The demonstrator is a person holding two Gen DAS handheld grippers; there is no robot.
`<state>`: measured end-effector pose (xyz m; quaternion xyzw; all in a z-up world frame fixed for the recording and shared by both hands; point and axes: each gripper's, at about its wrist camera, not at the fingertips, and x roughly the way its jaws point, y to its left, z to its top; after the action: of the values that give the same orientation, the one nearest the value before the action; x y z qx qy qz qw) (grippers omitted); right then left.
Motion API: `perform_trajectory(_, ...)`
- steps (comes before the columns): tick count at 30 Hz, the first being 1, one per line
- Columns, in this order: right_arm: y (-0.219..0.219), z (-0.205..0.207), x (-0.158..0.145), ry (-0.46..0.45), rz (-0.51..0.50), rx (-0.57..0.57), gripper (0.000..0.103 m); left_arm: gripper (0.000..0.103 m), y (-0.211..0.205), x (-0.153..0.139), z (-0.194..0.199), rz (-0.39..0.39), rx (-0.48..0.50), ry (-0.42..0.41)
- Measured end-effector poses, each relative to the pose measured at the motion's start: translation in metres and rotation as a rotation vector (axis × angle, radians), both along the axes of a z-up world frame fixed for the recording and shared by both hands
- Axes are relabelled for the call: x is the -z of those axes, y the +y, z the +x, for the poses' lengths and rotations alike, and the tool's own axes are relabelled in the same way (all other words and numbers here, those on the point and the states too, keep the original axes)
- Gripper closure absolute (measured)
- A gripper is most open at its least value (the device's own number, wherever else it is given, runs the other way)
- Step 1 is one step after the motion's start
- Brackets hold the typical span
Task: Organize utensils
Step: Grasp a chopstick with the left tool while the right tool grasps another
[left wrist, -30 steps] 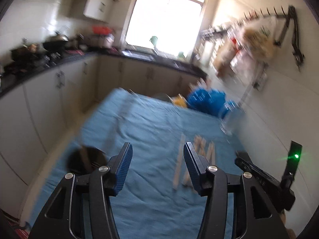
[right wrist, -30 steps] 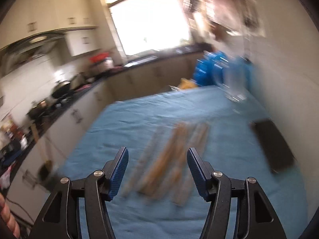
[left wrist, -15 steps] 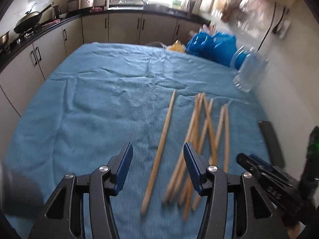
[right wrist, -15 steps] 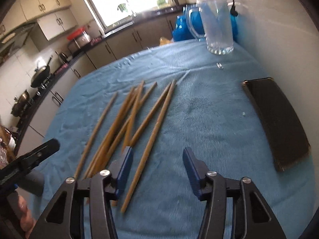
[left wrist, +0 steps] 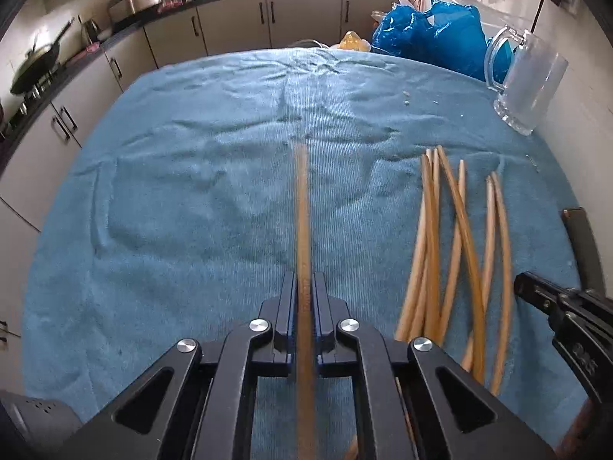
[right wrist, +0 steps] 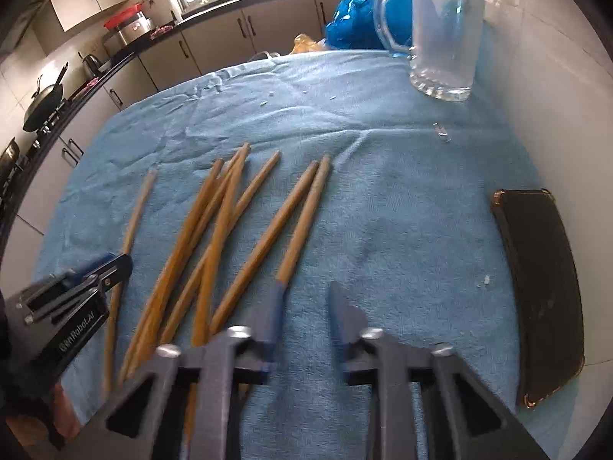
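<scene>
Several wooden chopsticks point(left wrist: 456, 245) lie in a loose bunch on the blue cloth point(left wrist: 191, 191). My left gripper point(left wrist: 304, 291) is shut on one single chopstick point(left wrist: 302, 207) that points straight ahead, left of the bunch. In the right wrist view the bunch point(right wrist: 214, 237) lies left of centre and the left gripper point(right wrist: 95, 280) holds the leftmost chopstick point(right wrist: 134, 214). My right gripper point(right wrist: 304, 306) is open and empty, low over the cloth; its left finger sits at the near end of the rightmost chopstick point(right wrist: 302, 222).
A clear glass mug point(right wrist: 440, 34) stands at the far right by the tiled wall, also in the left wrist view point(left wrist: 528, 80). A dark flat case point(right wrist: 540, 283) lies at the right edge. Blue plastic bags point(left wrist: 429, 34) sit at the back. Kitchen counters lie beyond.
My left gripper has lowered and shut on the single chopstick left of the bunch. My right gripper has moved down and forward to the bunch's right side, still open.
</scene>
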<state>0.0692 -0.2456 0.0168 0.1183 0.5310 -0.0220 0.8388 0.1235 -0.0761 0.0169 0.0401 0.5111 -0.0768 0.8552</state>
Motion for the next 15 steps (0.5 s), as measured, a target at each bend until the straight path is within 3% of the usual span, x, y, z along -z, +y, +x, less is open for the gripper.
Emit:
perform_trajectory(5,-0.001,-0.014,-0.001,0.018,0.001,-0.016,0.102,0.096,0.018,-0.002,-0.026,-0.067,-0.009,0.032)
perform_trajectory(9,-0.013,-0.026,-0.008,-0.052,0.128,0.012,0.101,0.096,0.035,-0.001,-0.052,-0.106,-0.008,0.063)
perform_trajectory(10,-0.015,-0.029,-0.012,-0.075,0.139,0.036,0.095,0.096,0.039,-0.001,-0.056,-0.118,-0.008,0.067)
perform_trajectory(11,-0.015,-0.03,-0.015,-0.092,0.159,0.046,0.081,0.096,0.041,0.0,-0.059,-0.129,-0.008,0.071)
perform_trajectory(13,-0.012,-0.031,-0.019,-0.108,0.168,0.046,0.064,0.096,0.048,0.0,-0.066,-0.152,-0.009,0.075)
perform_trajectory(15,-0.002,-0.023,-0.02,-0.102,0.135,0.038,0.063,0.096,0.054,0.0,-0.069,-0.172,-0.013,0.078)
